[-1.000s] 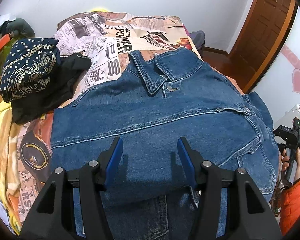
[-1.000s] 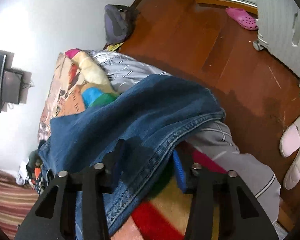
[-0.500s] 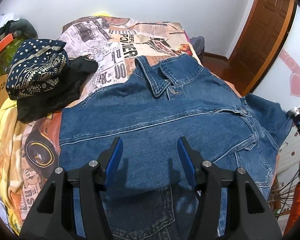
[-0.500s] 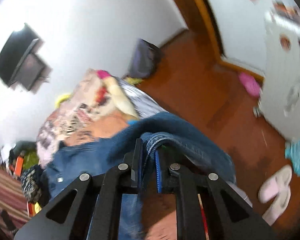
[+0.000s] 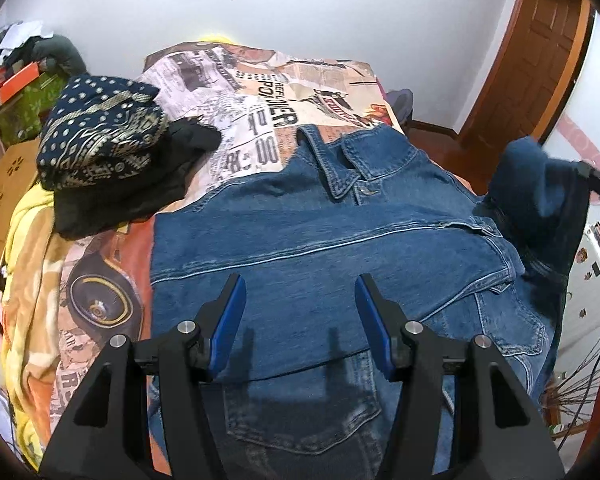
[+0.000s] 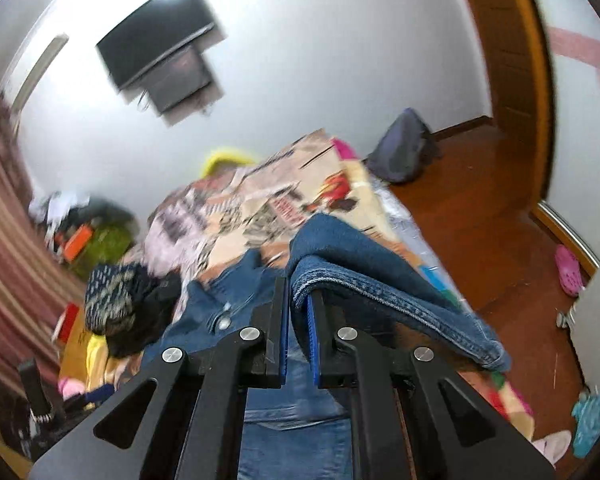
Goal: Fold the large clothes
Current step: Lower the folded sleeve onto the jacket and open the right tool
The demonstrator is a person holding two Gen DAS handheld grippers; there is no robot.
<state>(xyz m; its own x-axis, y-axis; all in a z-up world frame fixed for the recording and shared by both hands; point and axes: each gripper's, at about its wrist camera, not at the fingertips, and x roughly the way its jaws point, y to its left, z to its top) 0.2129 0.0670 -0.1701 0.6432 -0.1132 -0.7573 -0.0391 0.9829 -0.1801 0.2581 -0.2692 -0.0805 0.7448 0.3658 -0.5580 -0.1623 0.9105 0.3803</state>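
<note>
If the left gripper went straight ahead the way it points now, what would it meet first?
Most likely the denim jacket: the left gripper, its jaws apart and holding nothing, points down at the jacket's flat blue panel on the bed.

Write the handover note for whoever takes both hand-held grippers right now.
Left hand-held gripper: open, hovering over the denim jacket, holding nothing.
Right hand-held gripper: shut on the jacket's sleeve, lifted above the bed.
Jacket lies spread on the bed, collar toward the far wall; the left-side sleeve looks already folded in.
Left: lay the right sleeve across the body, then fold the body.
</note>
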